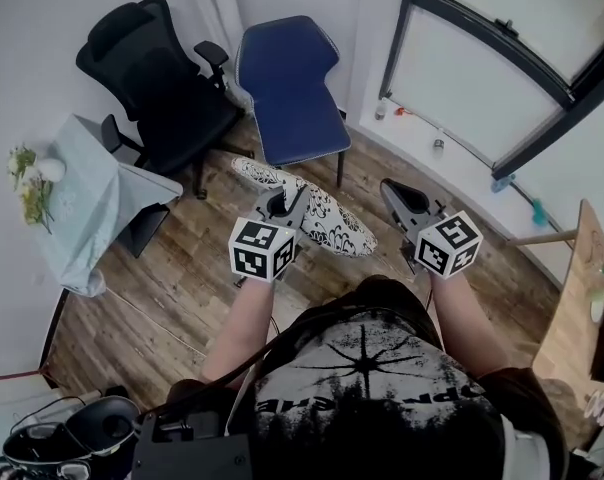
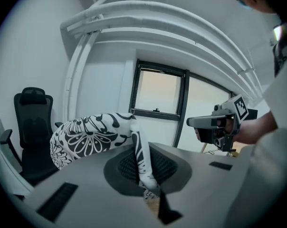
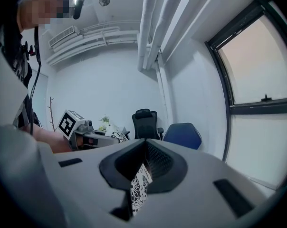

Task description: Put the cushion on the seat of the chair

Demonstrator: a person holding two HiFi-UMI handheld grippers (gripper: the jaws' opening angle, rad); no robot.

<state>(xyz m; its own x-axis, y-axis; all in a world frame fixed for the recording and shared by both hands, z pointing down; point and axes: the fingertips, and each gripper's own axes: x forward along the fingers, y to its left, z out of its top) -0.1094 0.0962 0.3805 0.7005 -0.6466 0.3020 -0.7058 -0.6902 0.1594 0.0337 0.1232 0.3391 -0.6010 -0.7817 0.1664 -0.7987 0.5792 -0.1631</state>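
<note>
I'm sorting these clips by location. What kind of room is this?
Probably a small office or meeting room: a black swivel office chair, a blue visitor chair beside it, and a large dark-framed window along the wall, over wood-look flooring.

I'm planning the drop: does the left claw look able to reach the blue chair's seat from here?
Probably yes: nothing stands between the left claw, shut on the cushion, and the blue chair's seat, which lies bare; the black office chair stands off to the side.
</note>
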